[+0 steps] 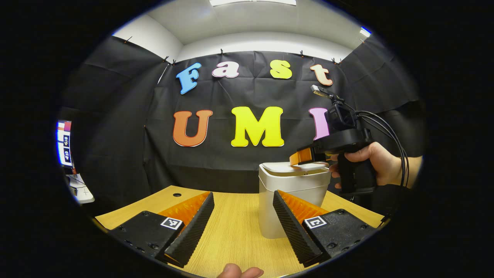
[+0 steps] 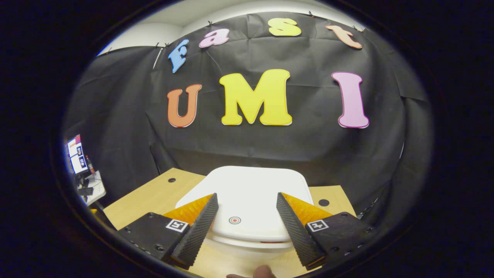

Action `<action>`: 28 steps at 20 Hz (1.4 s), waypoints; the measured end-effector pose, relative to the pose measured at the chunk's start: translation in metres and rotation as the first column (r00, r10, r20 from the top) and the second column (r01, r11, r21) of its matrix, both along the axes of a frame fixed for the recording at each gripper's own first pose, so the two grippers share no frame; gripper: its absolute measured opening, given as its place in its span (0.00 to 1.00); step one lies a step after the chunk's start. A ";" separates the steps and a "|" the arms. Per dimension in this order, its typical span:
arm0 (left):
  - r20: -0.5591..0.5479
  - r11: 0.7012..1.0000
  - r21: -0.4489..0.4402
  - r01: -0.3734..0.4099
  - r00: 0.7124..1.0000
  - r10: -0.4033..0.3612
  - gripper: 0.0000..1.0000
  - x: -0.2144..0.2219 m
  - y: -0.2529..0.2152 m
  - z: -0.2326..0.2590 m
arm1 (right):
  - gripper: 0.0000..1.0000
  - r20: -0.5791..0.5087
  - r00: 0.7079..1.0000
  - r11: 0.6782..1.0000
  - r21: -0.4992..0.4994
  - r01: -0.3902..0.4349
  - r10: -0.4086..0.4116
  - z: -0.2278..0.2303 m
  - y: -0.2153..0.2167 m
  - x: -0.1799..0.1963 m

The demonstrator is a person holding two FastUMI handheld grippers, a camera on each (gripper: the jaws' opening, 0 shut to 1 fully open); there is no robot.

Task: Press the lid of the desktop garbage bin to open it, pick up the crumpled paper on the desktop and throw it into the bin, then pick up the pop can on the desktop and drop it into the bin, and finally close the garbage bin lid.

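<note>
A white desktop bin (image 1: 291, 199) stands on the wooden table (image 1: 235, 227), its lid (image 1: 291, 168) lying down flat. My left gripper (image 1: 244, 199) is open in front of the bin, low over the table and apart from it. In the left gripper view the right gripper (image 1: 305, 157), held by a hand (image 1: 380, 162), rests its fingertips on the lid's right edge. In the right gripper view the white lid (image 2: 247, 193) lies just under my open right gripper (image 2: 247, 199), and a small round mark (image 2: 234, 220) sits on the lid between the fingers. Nothing is held.
The wooden table (image 2: 154, 195) has round cable holes (image 2: 323, 202) near its back edge. A lit screen and a white stand (image 1: 73, 170) are off to the far left. Black cloth walls close the booth behind the table.
</note>
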State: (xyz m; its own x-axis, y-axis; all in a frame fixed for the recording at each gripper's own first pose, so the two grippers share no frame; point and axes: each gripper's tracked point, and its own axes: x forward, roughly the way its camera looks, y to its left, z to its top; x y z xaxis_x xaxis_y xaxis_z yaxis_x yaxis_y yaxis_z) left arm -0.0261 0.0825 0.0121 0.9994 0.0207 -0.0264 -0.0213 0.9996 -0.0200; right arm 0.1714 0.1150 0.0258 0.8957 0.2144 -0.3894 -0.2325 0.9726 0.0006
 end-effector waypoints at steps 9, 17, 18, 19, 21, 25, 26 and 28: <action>-0.020 1.000 -0.001 -0.001 1.000 0.000 0.99 0.006 -0.002 -0.008 | 0.96 0.042 0.999 1.000 -0.008 0.012 -0.011 -0.004 -0.001 -0.005; -0.030 1.000 -0.020 0.012 0.999 -0.012 0.99 0.010 -0.009 -0.013 | 0.98 0.102 0.995 1.000 -0.019 -0.006 0.008 -0.012 -0.003 -0.010; -0.031 1.000 -0.018 0.013 0.999 -0.013 0.99 0.011 -0.010 -0.013 | 0.98 0.117 0.993 1.000 -0.026 -0.011 0.014 -0.013 -0.002 -0.011; -0.032 1.000 -0.015 0.013 0.999 -0.013 0.99 0.011 -0.012 -0.014 | 0.99 0.125 0.992 1.000 -0.014 -0.010 0.012 -0.014 -0.001 -0.011; -0.035 1.000 -0.015 0.015 0.999 -0.016 0.99 0.010 -0.015 -0.014 | 0.99 0.139 0.990 1.000 -0.011 -0.007 0.009 -0.015 -0.003 -0.010; -0.024 1.000 -0.003 0.011 1.000 -0.011 0.99 0.007 -0.014 -0.010 | 0.97 0.140 0.990 0.999 0.039 -0.005 0.000 -0.007 -0.002 -0.009; -0.019 1.000 0.000 0.003 1.000 -0.003 0.98 0.006 -0.013 -0.010 | 0.96 0.143 0.990 0.999 0.040 -0.019 0.013 -0.008 -0.001 -0.010; -0.016 1.000 0.003 -0.016 1.000 0.016 0.98 0.008 -0.009 -0.008 | 0.97 0.141 0.989 0.999 0.030 -0.043 0.039 -0.007 -0.001 -0.011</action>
State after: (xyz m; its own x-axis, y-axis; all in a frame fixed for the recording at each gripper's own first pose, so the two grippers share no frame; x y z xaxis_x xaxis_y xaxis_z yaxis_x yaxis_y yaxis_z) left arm -0.0177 0.0738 0.0037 0.9985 0.0364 -0.0419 -0.0371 0.9992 -0.0172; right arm 0.1605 0.1136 0.0189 0.9312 0.2628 -0.2528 -0.2723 0.9622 -0.0028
